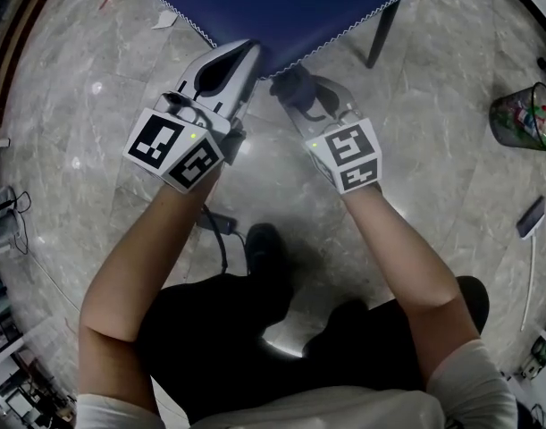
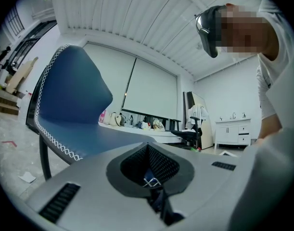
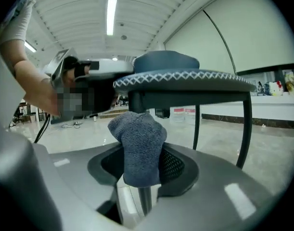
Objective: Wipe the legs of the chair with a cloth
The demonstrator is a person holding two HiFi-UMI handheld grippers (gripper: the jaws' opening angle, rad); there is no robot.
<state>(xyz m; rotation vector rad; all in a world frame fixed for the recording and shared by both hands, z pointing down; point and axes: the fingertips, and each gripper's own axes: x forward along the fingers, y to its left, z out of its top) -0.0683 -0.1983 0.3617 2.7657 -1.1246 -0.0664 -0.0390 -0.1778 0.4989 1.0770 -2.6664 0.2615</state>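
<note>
Right tool [image 3: 141, 189] pinches cloth [image 3: 139, 143]; left tool [image 2: 151, 186] grips chair [image 2: 72, 105].

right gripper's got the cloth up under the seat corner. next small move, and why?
Probably press the cloth against the near chair leg and slide down along it. The right gripper is shut on the cloth, which sits just below the leg's top under the seat; whether they touch isn't clear. The left gripper is shut on the seat edge, apparently steadying the chair.
</note>
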